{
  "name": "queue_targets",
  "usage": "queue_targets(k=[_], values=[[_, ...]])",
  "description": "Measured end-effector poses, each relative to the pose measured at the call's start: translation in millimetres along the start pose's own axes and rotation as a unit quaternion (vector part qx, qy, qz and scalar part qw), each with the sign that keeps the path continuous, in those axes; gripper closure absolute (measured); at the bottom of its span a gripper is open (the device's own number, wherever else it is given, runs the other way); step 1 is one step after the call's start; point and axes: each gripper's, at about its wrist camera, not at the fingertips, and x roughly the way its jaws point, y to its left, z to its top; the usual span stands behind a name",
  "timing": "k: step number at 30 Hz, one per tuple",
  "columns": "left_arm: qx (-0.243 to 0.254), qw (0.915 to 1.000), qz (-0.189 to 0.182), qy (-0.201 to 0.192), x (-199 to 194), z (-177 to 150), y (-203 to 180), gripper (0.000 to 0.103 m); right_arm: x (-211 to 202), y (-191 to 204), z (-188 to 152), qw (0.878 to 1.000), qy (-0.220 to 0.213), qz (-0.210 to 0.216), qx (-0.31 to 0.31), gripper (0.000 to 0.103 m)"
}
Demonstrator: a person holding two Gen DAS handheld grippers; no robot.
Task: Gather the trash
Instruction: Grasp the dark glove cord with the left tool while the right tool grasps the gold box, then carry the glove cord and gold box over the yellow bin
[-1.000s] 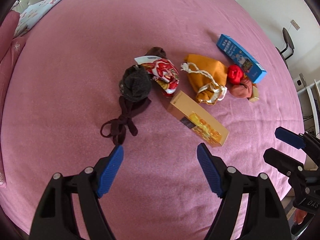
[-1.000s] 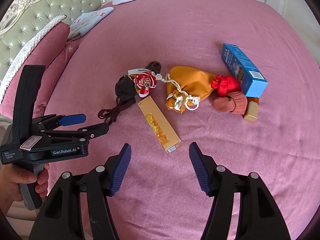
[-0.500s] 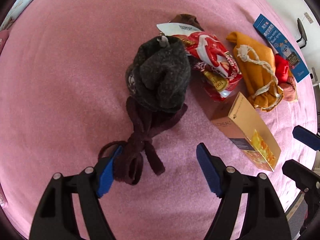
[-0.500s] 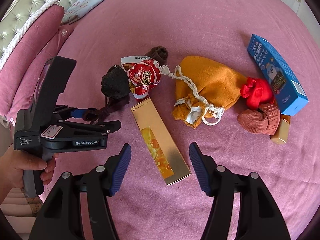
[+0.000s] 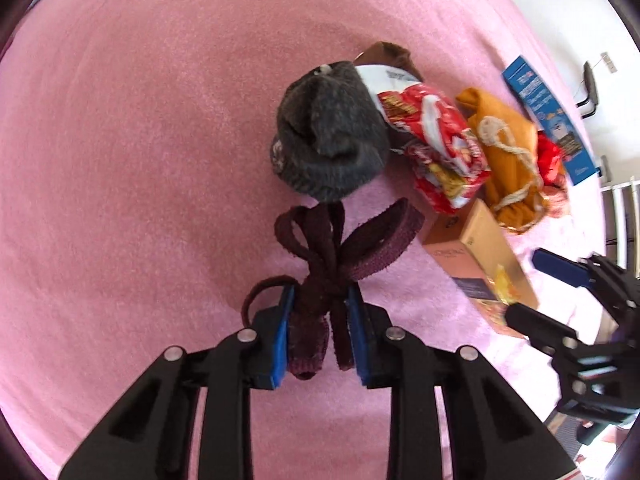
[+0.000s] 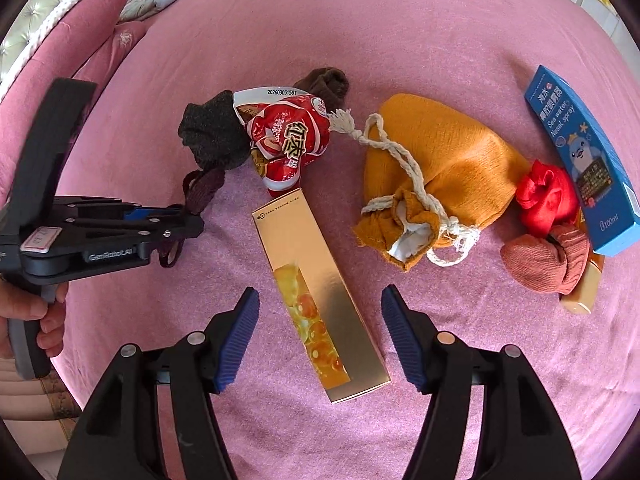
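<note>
In the left wrist view my left gripper [image 5: 320, 320] points down at the pink bed. Its jaws are closing, and the blue pads press both sides of a knotted maroon fabric tie [image 5: 320, 256]. The tie lies below a grey knitted sock [image 5: 332, 136] and beside a red snack wrapper [image 5: 440, 140]. My right gripper [image 6: 320, 294] hangs over a long gold box [image 6: 316, 264]. Its jaws are opening, and the box lies between the fingers without touching the pads. The left gripper [image 6: 188, 216] also shows at the left of the right wrist view.
A mustard drawstring pouch [image 6: 440, 160], a red cloth [image 6: 544, 196], a pink-brown sock [image 6: 540, 260], a blue nasal spray box [image 6: 580, 152] and a brown sock [image 6: 324, 80] lie on the bed cover [image 6: 400, 20]. Pink pillows [image 6: 80, 40] are at the far left. A hand [image 6: 48, 320] grips the left handle.
Both grippers came down toward the bed. The left jaws went from wide open to closed on the maroon tie. The right gripper moved over the gold box.
</note>
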Motion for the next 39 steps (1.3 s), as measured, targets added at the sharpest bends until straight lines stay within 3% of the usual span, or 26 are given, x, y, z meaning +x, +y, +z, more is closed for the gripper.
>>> queue_targets(k=[5,6,7,8,12,16,23,31,39], values=[[-0.013,0.9995,-0.030,-0.004,-12.8,-16.7,-1.1,0.077,22.8,11.9,8.3,0.999,0.025,-0.008,-0.019,0.043],[-0.016,0.9993,-0.033,-0.004,-14.4,-18.6,-1.5,0.077,27.1,12.9,8.4,0.999,0.031,-0.009,-0.020,0.048],[-0.017,0.9992,-0.035,-0.005,-16.0,-20.6,-1.0,0.077,31.4,13.4,7.9,0.999,0.039,-0.007,-0.019,0.062],[-0.018,0.9992,-0.035,-0.006,-17.7,-23.5,-2.1,0.077,34.7,13.9,7.6,0.999,0.045,-0.002,-0.018,0.065],[-0.012,0.9994,-0.030,-0.011,-32.4,-33.8,-6.1,0.077,23.8,13.2,2.2,1.000,0.023,0.007,-0.005,0.066],[-0.006,0.9993,-0.033,-0.015,-36.7,-23.0,-23.9,0.077,-0.3,8.5,-7.9,0.999,0.002,0.024,0.023,0.066],[0.036,0.9980,-0.050,-0.016,-56.7,-40.8,-64.9,0.077,-54.9,-6.6,-44.2,0.996,-0.037,0.026,0.076,0.066],[0.123,0.9900,-0.068,-0.001,-66.3,-75.2,-149.1,0.077,-115.1,-36.9,-126.6,0.986,-0.077,0.009,0.151,0.066],[0.221,0.9724,-0.072,0.021,-55.1,-129.3,-255.6,0.077,-167.6,-81.6,-228.3,0.964,-0.123,-0.020,0.234,0.066]])
